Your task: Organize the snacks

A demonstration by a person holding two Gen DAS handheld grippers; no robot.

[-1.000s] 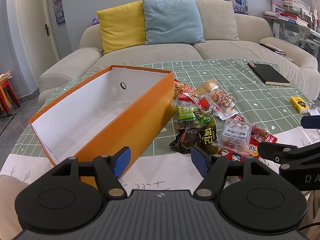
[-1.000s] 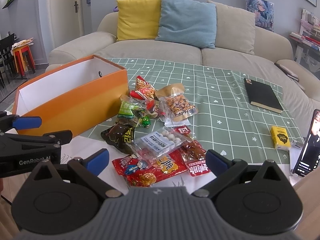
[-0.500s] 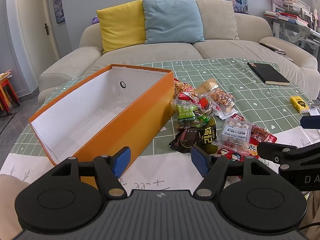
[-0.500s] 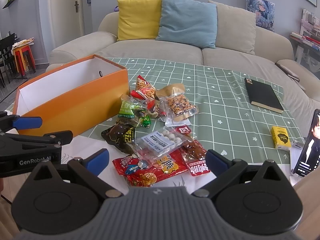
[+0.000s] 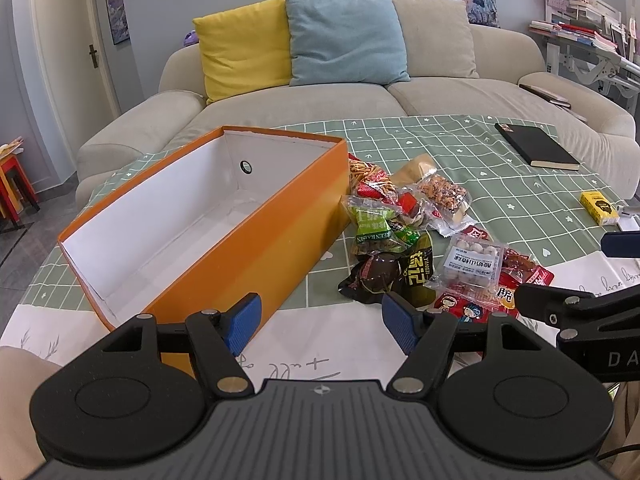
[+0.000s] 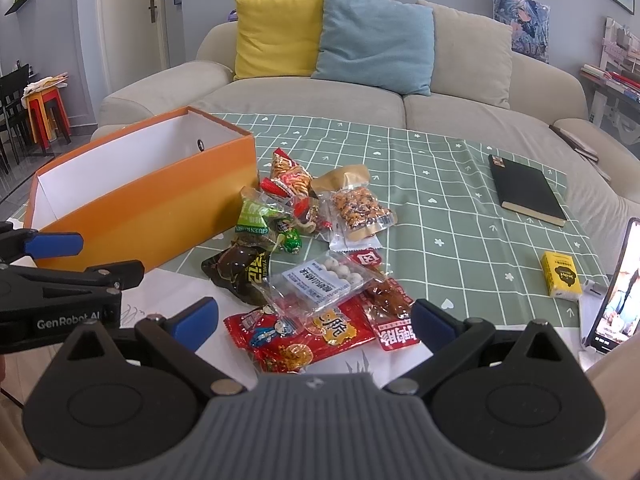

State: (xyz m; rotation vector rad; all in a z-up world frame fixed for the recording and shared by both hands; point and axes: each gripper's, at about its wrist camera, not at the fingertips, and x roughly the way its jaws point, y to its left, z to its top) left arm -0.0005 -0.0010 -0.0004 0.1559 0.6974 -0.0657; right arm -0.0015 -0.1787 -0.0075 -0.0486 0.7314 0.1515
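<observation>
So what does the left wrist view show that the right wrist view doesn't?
Only the left wrist view shows the orange box's bare white floor. Only the right wrist view shows the propped phone and the whole big red snack bag. Both show the snack pile, the black notebook, the yellow pack and open fingers.

Box sits on counter at left w/ snack packets heaped just right of it; notebook further right, sofa behind counter.

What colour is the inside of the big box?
White. The orange box has plain white inner walls and floor, seen best in the left wrist view.
</observation>
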